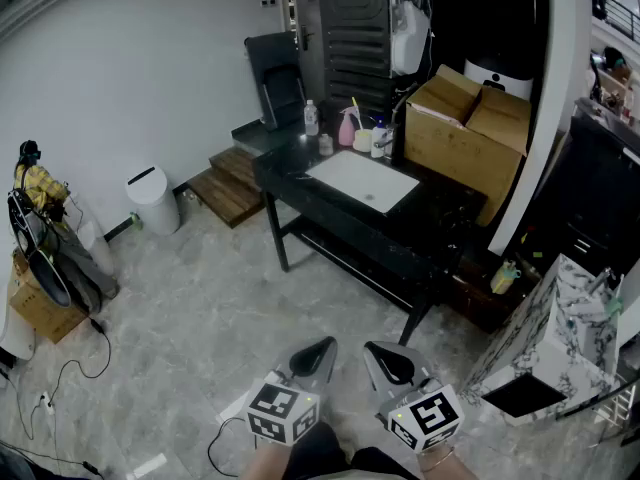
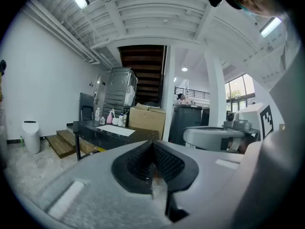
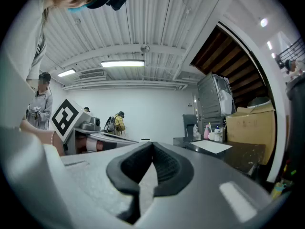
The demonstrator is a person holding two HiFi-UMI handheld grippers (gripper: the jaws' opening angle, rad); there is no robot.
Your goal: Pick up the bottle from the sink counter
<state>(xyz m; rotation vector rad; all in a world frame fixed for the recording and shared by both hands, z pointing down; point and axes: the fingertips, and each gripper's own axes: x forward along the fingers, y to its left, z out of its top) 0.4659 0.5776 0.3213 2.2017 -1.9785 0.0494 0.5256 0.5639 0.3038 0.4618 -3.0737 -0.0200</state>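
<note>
In the head view, both grippers are low at the near edge and point toward the black sink counter (image 1: 300, 183), which stands well apart from them on the far side of the floor. The left gripper (image 1: 318, 352) and the right gripper (image 1: 384, 356) are side by side. The small clear plastic bottle with a white cap (image 1: 311, 118) stands upright at the far left corner of the counter, so its long axis is vertical. I judge the left gripper a little nearer to it. To its right are a pink spray bottle (image 1: 348, 128) and a white cup (image 1: 362, 140). The white rectangular basin (image 1: 345, 168) looks empty. The brown cardboard box (image 1: 470, 133) is open; what is inside I cannot tell.

In the left gripper view, the jaws are together with nothing between them; the bottle (image 2: 97, 114) is far ahead, to the left.

In the right gripper view, the jaws also are closed and empty; the bottle (image 3: 195, 130) is far ahead, to the right
</note>
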